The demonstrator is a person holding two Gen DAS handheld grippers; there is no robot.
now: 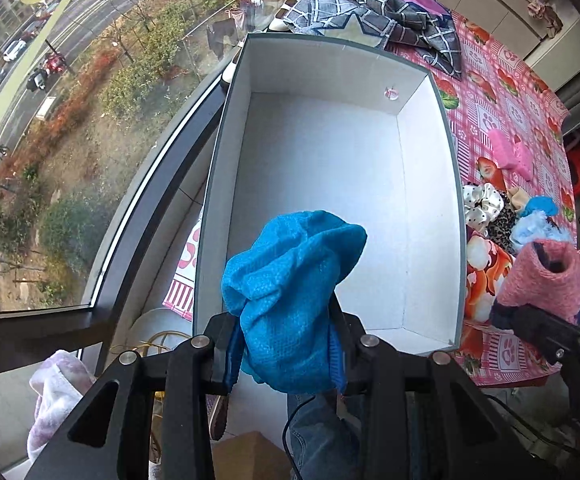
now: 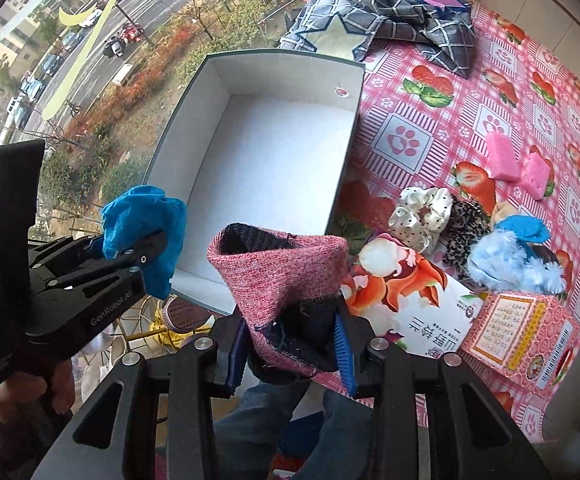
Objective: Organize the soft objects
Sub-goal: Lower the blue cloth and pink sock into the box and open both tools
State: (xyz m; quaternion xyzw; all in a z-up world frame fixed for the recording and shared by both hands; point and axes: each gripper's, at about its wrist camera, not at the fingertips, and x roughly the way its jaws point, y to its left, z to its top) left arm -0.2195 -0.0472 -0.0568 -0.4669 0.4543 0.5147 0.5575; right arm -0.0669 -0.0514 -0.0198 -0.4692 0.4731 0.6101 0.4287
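Box (image 1: pixel 330 168) empty; left gripper (image 1: pixel 285 344) clamping blue cloth (image 1: pixel 290 280), right gripper (image 2: pixel 290 344) clamping pink sock (image 2: pixel 277 276); scrunchies (image 2: pixel 422 212) left.

Box (image 2: pixel 273 152) sits on the table (image 2: pixel 430 128) at its window-side edge, cloth pile (image 2: pixel 394 12) behind it. Scrunchies (image 2: pixel 426 212) and sponges (image 2: pixel 502 158) lie right of the box, carton (image 2: pixel 522 336) nearest. Left gripper (image 1: pixel 285 344) holds a cloth (image 1: pixel 290 288) over the box's near end; right gripper (image 2: pixel 290 344) with a sock (image 2: pixel 277 276) just beside.

The open box (image 1: pixel 330 184) gapes bare-floored toward 12 o'clock, free to enter from above. At 3 o'clock, scrunchies (image 2: pixel 426 212) and pink sponges (image 2: pixel 502 158) crowd the worktop (image 2: pixel 430 120); a checked cloth (image 1: pixel 386 12) heaps beyond the box.
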